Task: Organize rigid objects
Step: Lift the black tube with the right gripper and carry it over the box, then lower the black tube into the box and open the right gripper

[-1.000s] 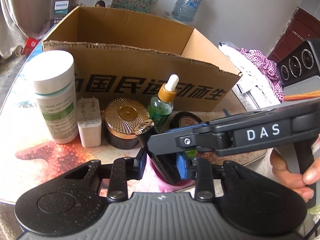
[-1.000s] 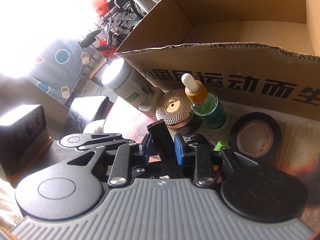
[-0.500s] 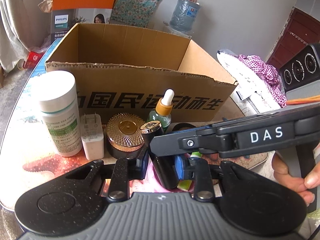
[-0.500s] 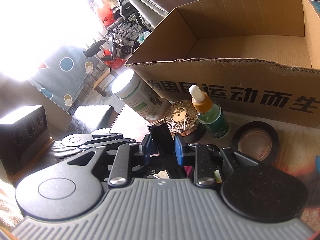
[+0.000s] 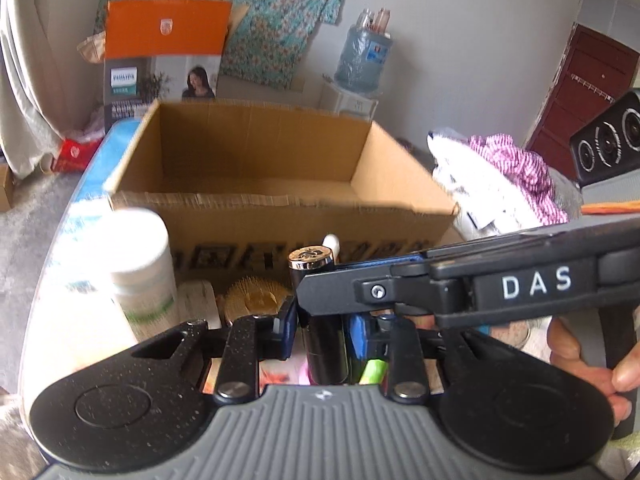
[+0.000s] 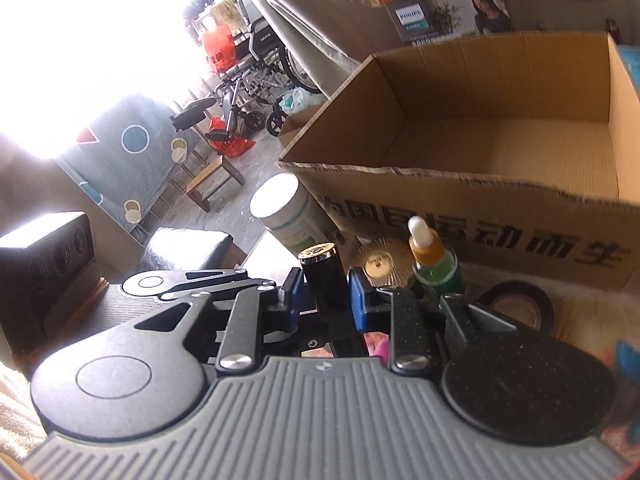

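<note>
Between your two claws: one black tube (image 5: 324, 344) with a shiny gold cap stands almost straight up, and both claws pinch it.
Your left claw (image 5: 323, 330): it is closed on the black tube, with a blue pad pressed to each side of it, low on the tube.
Your right claw (image 6: 325, 294): it is closed on the same black tube, gripping it just under the cap.
How your right claw sits: in the left view it reaches in from the right side and crosses over the left claw's pads. Its black arm says DAS in white letters.
Your right hand (image 5: 580, 354): it wraps the handle at the right edge, fingers curled round it.
Which way you point: both claws tip forward and down, toward the front wall of the box.
Just past the tube: a dropper bottle (image 6: 434, 258) with green liquid and a white tip stands upright. A round gold lid (image 6: 378, 266) sits beside it.
To the left: a white pill bottle (image 5: 138, 264) with a green label stands on the table (image 5: 60, 280). A white plug (image 5: 198, 300) stands between it and the gold lid.
To the right: a roll of black tape (image 6: 516, 308) lies flat on the table.
Behind them all: a cardboard box (image 5: 276, 220) is open at the top, with black letters on its front. You can see nothing lying inside it.
</note>
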Available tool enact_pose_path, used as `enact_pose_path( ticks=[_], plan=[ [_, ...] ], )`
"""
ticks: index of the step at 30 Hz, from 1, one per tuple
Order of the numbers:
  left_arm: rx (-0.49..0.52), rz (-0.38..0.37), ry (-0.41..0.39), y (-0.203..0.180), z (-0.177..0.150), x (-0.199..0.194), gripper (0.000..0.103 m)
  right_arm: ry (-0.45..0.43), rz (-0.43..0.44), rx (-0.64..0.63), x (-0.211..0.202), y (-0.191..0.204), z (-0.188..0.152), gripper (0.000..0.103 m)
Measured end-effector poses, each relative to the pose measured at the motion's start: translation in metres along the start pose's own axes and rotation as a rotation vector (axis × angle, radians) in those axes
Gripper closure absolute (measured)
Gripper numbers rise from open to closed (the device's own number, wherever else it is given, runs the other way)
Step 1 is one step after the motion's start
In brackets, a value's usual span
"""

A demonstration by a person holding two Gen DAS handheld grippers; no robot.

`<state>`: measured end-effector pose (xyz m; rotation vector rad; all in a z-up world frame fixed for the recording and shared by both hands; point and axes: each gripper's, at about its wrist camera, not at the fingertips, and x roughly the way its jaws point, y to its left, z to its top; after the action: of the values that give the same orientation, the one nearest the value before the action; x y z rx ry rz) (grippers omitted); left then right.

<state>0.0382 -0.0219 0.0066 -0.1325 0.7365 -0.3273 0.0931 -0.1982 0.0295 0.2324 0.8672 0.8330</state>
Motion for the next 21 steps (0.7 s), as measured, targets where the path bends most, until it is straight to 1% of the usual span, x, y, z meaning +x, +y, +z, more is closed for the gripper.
enact_pose_path(
  ticks=[5,8,11,15,18,21],
  plan=[
    [0.024,0.045,-0.083,0.001,0.036,-0.019,0.075,-0.074,0.010,-0.073,-0.014,0.027,0.035,0.079],
    [0.020,0.064,-0.097,0.007,0.063,-0.022,0.075,-0.098,0.031,-0.087,-0.016,0.034,0.065,0.079],
    [0.005,0.073,-0.071,0.019,0.091,-0.014,0.075,-0.097,0.051,-0.066,-0.006,0.030,0.097,0.079],
    [0.006,0.101,-0.020,0.034,0.120,0.009,0.074,-0.060,0.075,0.023,0.021,0.009,0.133,0.079],
    [0.001,0.111,0.039,0.045,0.136,0.035,0.074,-0.013,0.084,0.127,0.049,-0.017,0.154,0.079],
    [-0.003,0.125,0.108,0.055,0.144,0.064,0.074,0.043,0.096,0.249,0.079,-0.051,0.163,0.079]
  ],
)
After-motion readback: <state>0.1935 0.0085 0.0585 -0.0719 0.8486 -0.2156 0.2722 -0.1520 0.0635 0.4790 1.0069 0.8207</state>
